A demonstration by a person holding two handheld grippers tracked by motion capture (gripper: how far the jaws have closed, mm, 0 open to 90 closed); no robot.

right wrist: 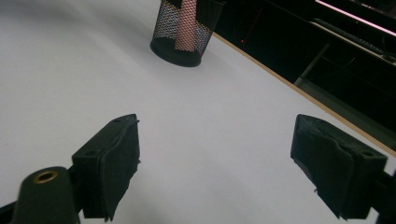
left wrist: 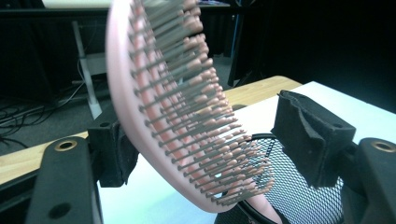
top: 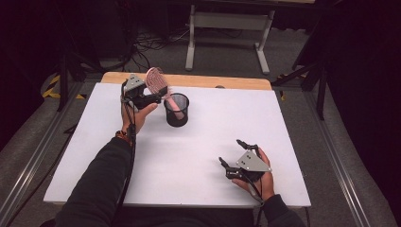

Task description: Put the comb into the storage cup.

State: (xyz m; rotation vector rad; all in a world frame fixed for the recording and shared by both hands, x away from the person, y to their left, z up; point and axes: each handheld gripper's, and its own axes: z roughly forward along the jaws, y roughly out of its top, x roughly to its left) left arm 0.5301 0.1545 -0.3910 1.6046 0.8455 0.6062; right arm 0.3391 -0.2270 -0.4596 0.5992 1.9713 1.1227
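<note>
Presently catalogued: one pink hairbrush (top: 158,84), paddle type, standing handle-down in a black mesh cup (top: 176,109), head tilted up and away from the cup's rim.

Handling, by judgement: light plastic, stiff in the body and handle, smooth enough to slip under a loose grip. The bristles (left wrist: 196,116) are springy pins with rounded tips that would bend under pressure and give a poor purchase. Best hold is across the plain edges of the head or at the neck just above the cup's rim, not on the bristle face. The cup itself looks light and could tip or slide if the brush is pulled sideways.

Left gripper (top: 152,98): just beside the cup, on its far-left side, level with the brush neck. In the left gripper view the brush head stands between the jaws, its back close against one pad, the other pad well apart from it above the cup's rim; jaws wide, not clamped on the brush.

Right gripper (top: 232,155): well apart from the cup, toward the near right of the white table (top: 208,137), jaws spread wide and empty, pointing toward the cup, whose mesh wall shows the pink handle (right wrist: 187,25) inside.
</note>
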